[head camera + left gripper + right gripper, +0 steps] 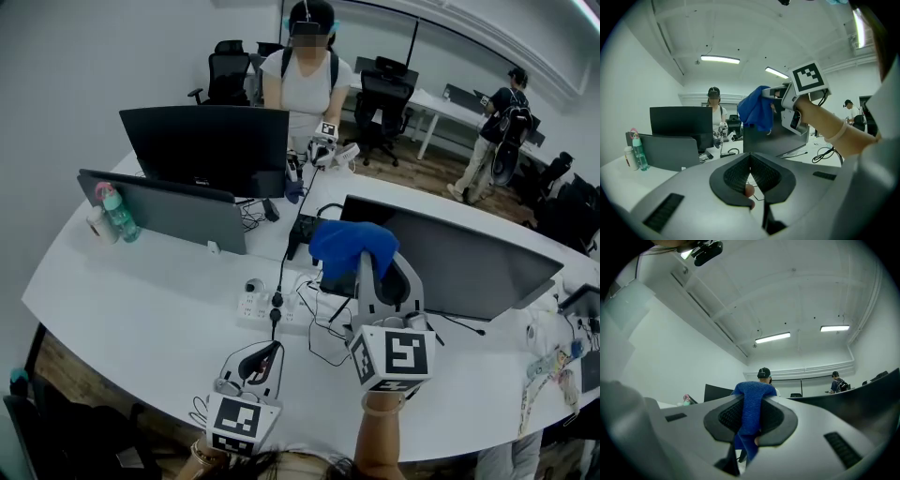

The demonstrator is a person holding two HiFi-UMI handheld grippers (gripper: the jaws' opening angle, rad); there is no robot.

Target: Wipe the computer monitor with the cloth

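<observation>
The white desk [141, 291] carries the dark computer monitor [469, 267]. The right gripper [750, 420] is raised at the monitor's upper left corner, its jaws clamped on the blue cloth [751, 408], which overlaps that corner in the head view. The left gripper [750, 177] sits low near the desk's front edge, jaws closed together with nothing between them.

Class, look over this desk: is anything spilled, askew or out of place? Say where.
Nothing looks spilled or damaged. Only the black cables look untidy, sprawled in a loose tangle on the white desk beside the power strip.
</observation>
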